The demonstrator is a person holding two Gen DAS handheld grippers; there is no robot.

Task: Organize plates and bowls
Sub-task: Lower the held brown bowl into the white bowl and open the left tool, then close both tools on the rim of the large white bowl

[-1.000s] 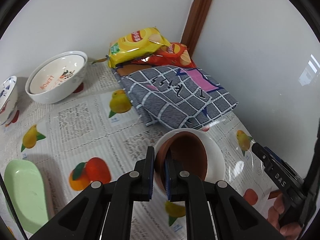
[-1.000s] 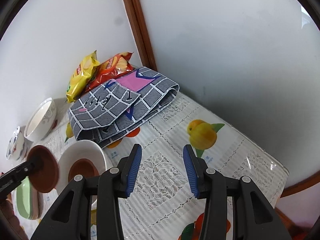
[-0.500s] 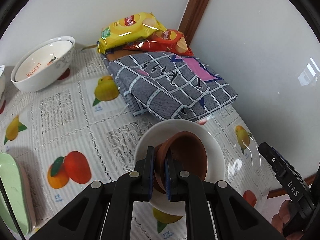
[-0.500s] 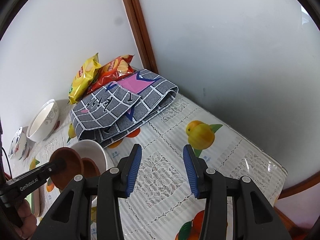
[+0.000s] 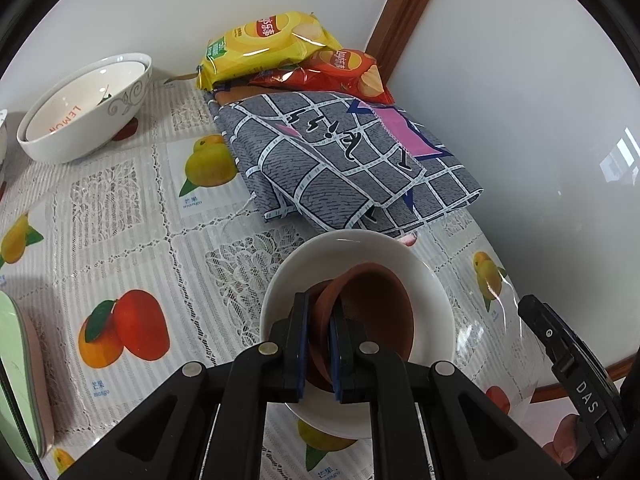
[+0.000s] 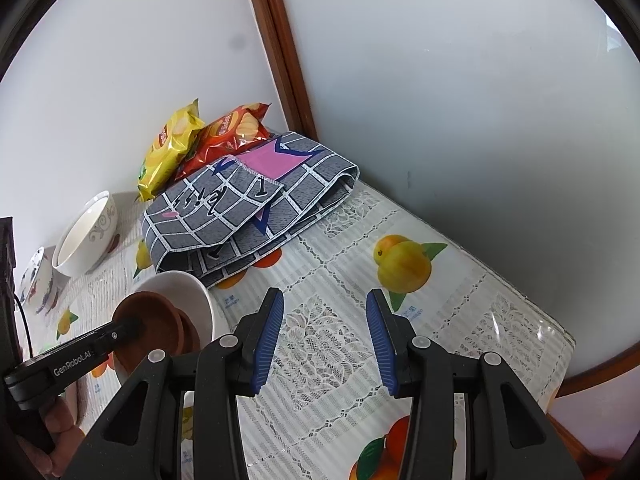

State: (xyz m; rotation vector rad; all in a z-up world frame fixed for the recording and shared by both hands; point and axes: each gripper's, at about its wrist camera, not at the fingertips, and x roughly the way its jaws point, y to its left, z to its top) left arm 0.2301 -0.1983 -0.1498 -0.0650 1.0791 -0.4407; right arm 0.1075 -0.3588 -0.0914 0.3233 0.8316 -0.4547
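Observation:
My left gripper [image 5: 319, 346] is shut on the rim of a brown clay dish [image 5: 376, 312] and holds it tilted inside a white bowl [image 5: 352, 252]. In the right wrist view the brown dish [image 6: 148, 324] sits over a second brown dish [image 6: 191, 330] in the white bowl [image 6: 176, 286], with the left gripper [image 6: 124, 330] on its rim. My right gripper [image 6: 325, 336] is open and empty above the tablecloth. Two nested white bowls [image 5: 84, 116] stand at the far left.
A folded grey checked cloth [image 5: 340, 160] lies just behind the white bowl, with a yellow chip bag [image 5: 268, 46] and a red chip bag [image 5: 344, 74] in the corner. Green and pink plates [image 5: 20, 372] lie at the left edge. A patterned bowl [image 6: 38, 280] stands at the far left.
My left gripper has carried the brown dish forward and down into the white bowl, over the brown dish lying there. My right gripper has stayed open and nearly still.

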